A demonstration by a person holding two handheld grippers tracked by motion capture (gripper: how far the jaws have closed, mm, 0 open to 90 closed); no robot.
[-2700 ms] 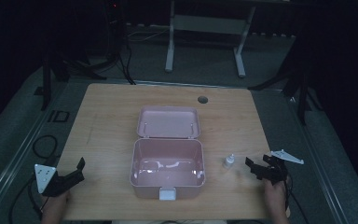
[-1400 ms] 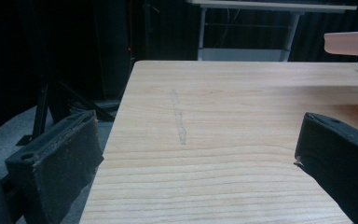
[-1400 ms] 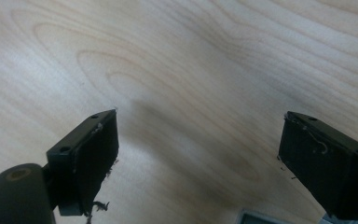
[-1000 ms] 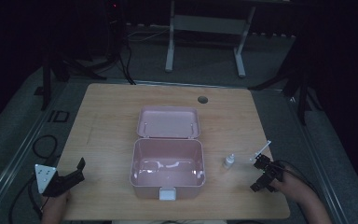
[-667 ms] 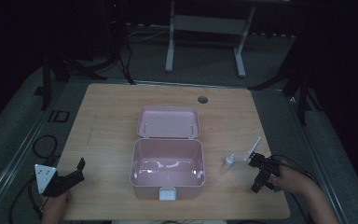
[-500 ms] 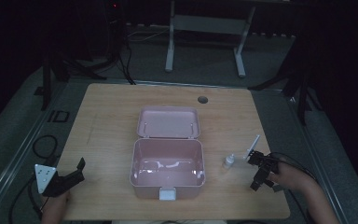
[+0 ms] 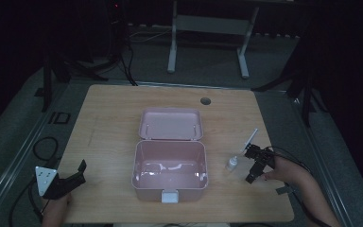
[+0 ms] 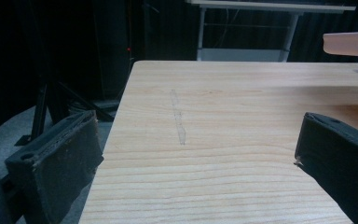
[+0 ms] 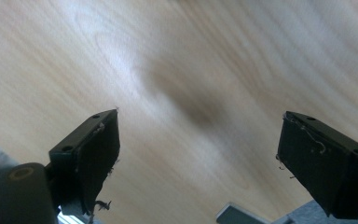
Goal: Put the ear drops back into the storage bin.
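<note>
Two grippers sit at the table's near edge, either side of the open pink box [image 7: 170,163]: the left gripper [image 7: 78,174] well to its left, jaws apart and empty; the right gripper [image 7: 251,165] to its right, jaws wide, empty, just beside the small white dropper bottle [image 7: 232,163], with a thin white stick [image 7: 250,140] beyond
</note>
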